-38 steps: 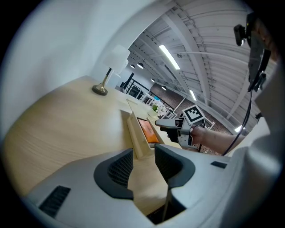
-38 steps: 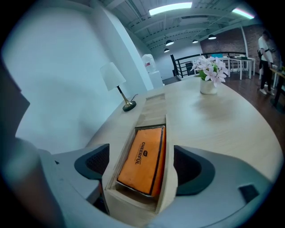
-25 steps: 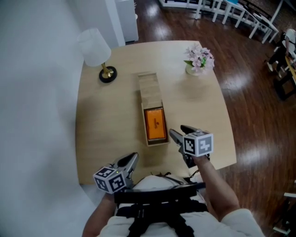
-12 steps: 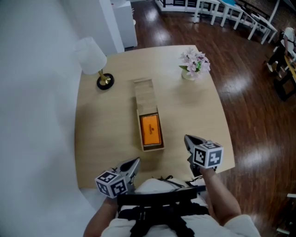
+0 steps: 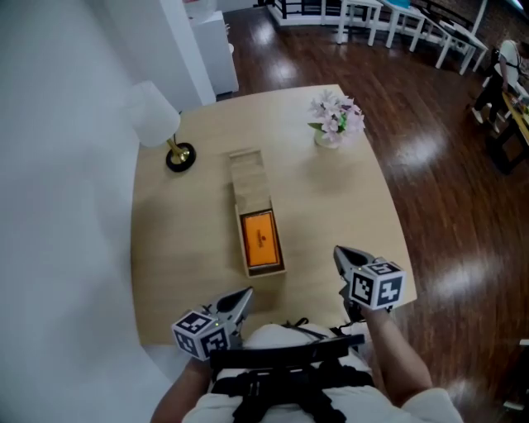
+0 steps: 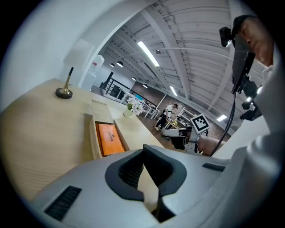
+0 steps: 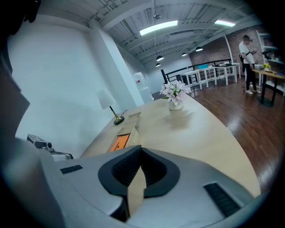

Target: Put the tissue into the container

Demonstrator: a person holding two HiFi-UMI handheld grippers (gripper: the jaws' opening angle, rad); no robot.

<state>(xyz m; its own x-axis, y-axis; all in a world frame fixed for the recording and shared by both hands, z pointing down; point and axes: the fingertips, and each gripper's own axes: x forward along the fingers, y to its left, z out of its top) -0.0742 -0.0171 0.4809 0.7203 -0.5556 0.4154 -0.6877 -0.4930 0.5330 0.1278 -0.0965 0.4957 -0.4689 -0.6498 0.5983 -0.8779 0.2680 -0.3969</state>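
Observation:
The orange tissue pack [image 5: 259,240] lies inside the long wooden container [image 5: 283,248] in the middle of the table, with the container's lid [image 5: 248,175] slid back toward the far side. My left gripper [image 5: 242,298] hovers at the near table edge, shut and empty, a little nearer than the container's near end. My right gripper [image 5: 344,255] is shut and empty too, to the right of the container near the front right edge. The left gripper view shows the pack [image 6: 109,138] ahead of the closed gripper [image 6: 143,153]. In the right gripper view the pack [image 7: 119,142] shows beyond the closed gripper [image 7: 140,153].
A white-shaded lamp [image 5: 154,116] on a brass base stands at the table's far left. A vase of pink flowers [image 5: 332,120] sits at the far right. A white wall runs along the left; dark wood floor lies to the right, with white chairs [image 5: 397,16] beyond.
Both grippers have drawn back from the container toward the near table edge, and their jaws have closed. The pack stays in the container.

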